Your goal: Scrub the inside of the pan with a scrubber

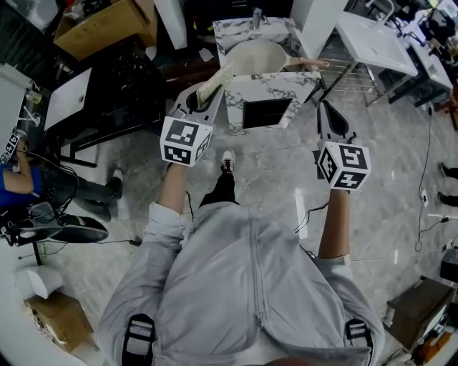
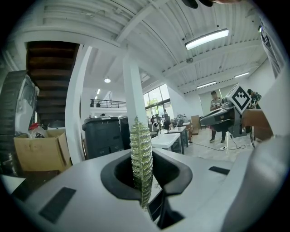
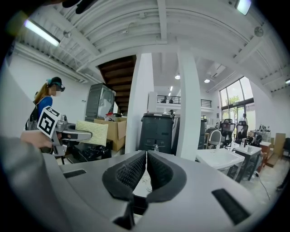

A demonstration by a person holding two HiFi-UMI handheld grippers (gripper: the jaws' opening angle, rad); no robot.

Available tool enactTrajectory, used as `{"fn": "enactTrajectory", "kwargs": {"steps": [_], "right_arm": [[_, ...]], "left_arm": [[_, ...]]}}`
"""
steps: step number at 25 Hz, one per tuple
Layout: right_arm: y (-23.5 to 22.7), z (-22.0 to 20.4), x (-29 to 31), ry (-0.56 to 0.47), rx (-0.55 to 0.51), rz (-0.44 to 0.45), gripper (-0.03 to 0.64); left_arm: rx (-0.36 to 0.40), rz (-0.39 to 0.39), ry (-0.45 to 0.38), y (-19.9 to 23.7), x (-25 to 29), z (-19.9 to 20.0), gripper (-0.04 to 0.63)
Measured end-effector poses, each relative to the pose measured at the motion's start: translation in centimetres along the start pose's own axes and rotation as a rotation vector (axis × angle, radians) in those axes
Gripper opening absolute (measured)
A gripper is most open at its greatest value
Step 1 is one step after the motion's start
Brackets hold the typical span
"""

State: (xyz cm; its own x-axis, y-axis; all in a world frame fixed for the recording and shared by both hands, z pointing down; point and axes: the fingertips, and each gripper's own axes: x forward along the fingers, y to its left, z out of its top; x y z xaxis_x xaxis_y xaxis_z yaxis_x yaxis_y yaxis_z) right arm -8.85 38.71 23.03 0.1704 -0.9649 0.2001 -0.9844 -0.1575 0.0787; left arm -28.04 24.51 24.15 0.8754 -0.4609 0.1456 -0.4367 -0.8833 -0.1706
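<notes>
A white, grey-veined marble-patterned sink unit (image 1: pixel 275 82) stands on a glossy grey stone floor (image 1: pixel 272 164). In its basin sits a cream pan (image 1: pixel 254 57) — the wooden handle (image 1: pixel 309 64) pokes out over the right rim. A tap (image 1: pixel 256 17) rises at the back edge. On the floor around it stand a white table (image 1: pixel 376 39) to the right and a black desk (image 1: pixel 122 86) to the left — thin cables (image 1: pixel 429 214) trail across the right side.

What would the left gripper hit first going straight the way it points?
Probably the left edge of the marble counter, scrubber leading, just short of the pan; its height over the counter is unclear.
</notes>
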Motion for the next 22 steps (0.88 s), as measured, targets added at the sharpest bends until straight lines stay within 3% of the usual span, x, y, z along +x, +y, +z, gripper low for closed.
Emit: {"fn": "enactTrajectory", "kwargs": {"steps": [11,22], "right_arm": [[-3.8,2.9,15.4,0.027,-0.025,-0.022,0.035],[-4.7,4.0,25.5,0.075,-0.027,-0.018,0.035]], "left_arm": [[-0.011,-0.011,0.02,10.9,12.6,-0.6,0.069],[-0.034,-0.026,0.036,17.5,20.5,-1.3,0.069]]}}
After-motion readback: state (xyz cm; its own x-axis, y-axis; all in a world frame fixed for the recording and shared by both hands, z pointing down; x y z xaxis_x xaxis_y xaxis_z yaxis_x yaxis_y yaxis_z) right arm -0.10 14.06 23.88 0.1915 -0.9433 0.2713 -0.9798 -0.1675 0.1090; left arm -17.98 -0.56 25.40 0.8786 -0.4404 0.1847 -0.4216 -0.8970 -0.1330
